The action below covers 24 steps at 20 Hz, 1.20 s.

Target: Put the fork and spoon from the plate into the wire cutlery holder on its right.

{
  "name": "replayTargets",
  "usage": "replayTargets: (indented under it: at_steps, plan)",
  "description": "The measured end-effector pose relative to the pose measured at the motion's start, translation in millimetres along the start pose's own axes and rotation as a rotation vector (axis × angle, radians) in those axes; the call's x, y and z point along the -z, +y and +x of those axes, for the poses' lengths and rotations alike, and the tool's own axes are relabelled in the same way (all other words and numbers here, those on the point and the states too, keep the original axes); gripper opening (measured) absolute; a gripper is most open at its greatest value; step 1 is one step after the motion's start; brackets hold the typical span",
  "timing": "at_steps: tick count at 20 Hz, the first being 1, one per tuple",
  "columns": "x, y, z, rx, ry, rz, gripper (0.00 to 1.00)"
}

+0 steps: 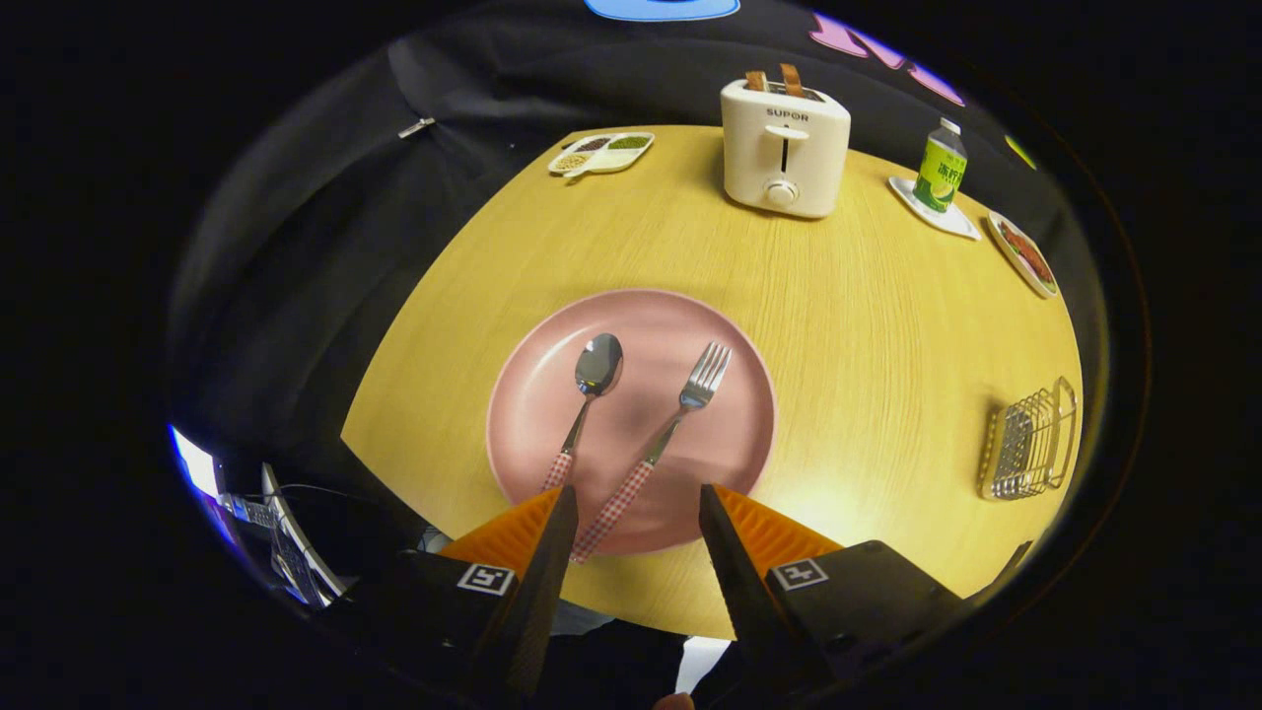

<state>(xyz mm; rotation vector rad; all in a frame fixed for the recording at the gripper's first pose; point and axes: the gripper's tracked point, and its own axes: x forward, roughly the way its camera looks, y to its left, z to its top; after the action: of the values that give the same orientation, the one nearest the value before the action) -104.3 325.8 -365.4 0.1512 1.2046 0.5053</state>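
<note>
Hovering above the near rim of the pink plate, gripper with fingers spread apart, clamped on nothing. Lying on the plate at frame centre: spoon to the left, fork to the right, bowl and tines pointing away, checked handles converging toward the fingers. Fork handle end resting in the gap between the fingertips, nearer the left finger; spoon handle end just ahead of the left fingertip, partly hidden behind it. Standing at the right edge of the frame on the wooden table, well apart from the plate: wire cutlery holder, empty as far as visible. Ranged along the top of the frame: divided tray, toaster with two slices raised, green bottle on a white coaster, small dish of food.
</note>
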Motion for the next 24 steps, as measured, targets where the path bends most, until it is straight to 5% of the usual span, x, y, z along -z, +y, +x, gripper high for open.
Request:
replayTargets:
  at_steps: [7, 12, 15, 24]
  plan:
    - [9, 0, 31, 0.045, 0.069, 0.044, 0.7]
    - [19, -1, 41, 0.061, 0.148, 0.068, 0.42]
    - [16, -8, 40, 0.069, 0.145, 0.098, 0.14]
    - [-2, -17, -8, -0.031, 0.091, 0.105, 0.13]
